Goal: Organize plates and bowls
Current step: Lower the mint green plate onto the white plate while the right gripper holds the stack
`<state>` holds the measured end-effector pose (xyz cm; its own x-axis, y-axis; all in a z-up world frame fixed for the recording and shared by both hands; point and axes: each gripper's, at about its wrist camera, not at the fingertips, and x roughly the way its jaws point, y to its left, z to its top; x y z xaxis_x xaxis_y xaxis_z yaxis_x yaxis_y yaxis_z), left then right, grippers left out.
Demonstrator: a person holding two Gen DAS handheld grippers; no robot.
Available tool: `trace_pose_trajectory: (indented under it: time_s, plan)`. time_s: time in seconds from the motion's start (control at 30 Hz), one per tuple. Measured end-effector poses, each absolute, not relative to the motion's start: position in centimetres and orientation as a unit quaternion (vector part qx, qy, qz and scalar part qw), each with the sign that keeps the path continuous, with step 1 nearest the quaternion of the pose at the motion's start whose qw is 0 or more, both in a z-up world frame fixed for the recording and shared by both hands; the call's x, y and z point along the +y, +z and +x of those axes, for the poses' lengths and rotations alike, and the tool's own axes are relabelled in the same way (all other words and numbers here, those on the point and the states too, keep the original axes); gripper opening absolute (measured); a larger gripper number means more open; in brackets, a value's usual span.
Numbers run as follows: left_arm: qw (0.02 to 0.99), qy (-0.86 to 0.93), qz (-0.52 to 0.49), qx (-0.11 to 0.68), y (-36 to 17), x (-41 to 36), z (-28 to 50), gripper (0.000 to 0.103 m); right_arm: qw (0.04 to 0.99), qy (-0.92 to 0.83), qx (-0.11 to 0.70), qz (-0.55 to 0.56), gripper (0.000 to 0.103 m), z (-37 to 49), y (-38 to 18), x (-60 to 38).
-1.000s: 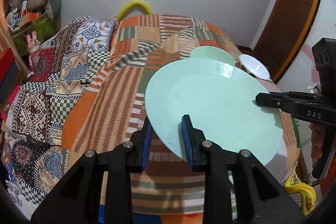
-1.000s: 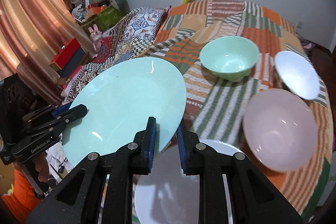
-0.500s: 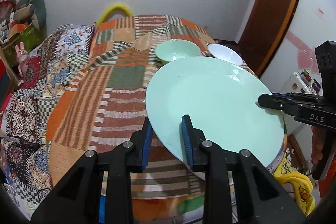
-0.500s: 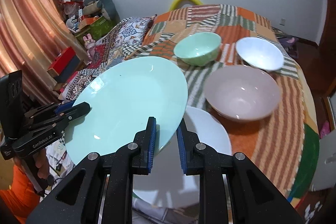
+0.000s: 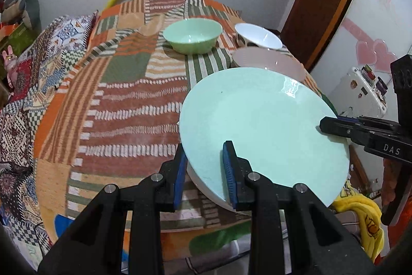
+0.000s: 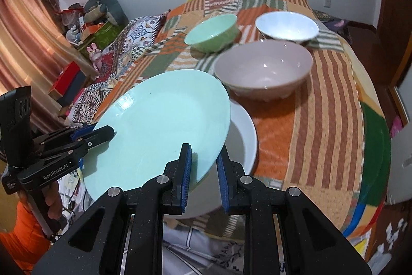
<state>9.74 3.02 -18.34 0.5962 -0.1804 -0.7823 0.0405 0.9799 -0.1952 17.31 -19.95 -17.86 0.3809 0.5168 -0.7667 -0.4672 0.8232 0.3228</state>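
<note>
A mint green plate (image 5: 262, 120) (image 6: 159, 125) hangs tilted over the table's near edge, held at opposite rims. My left gripper (image 5: 204, 159) is shut on its near rim, and it shows in the right wrist view (image 6: 103, 133) at the plate's left edge. My right gripper (image 6: 203, 159) is shut on the other rim and appears as a black clamp (image 5: 334, 125) in the left wrist view. Just under the green plate lies a white plate (image 6: 242, 135) (image 5: 203, 184). Behind stand a pink bowl (image 6: 262, 68) (image 5: 267, 61), a green bowl (image 6: 211, 32) (image 5: 193, 35) and a white bowl (image 6: 287, 25) (image 5: 257, 36).
A patchwork cloth covers the table (image 6: 322, 107) (image 5: 116, 107). A quilted bed (image 5: 25, 94) with toys and boxes lies to the left. A yellow cloth (image 5: 360, 213) and a white fridge (image 5: 360, 92) are on the right. An orange sleeve (image 6: 20, 236) shows behind the left gripper.
Both grippers carried the green plate sideways and slightly down, and it now hangs over the white plate. The pink bowl has come into the left wrist view.
</note>
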Motion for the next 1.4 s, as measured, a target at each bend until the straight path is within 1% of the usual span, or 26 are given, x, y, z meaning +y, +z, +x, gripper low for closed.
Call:
trace_pose_trajectory:
  time_s: [0.6,1.4]
  plan:
    - [0.863,-0.073,-0.085,0.492,-22.2,2.3,11.1,0.028,0.816,0.273,0.508,0.046,0.018,17.0,-21.0,-20.8]
    - [0.867,-0.064,-0.08,0.489,-22.8,2.8,12.5,0.028,0.814,0.272,0.512,0.039,0.018,17.7,-21.2,-20.1]
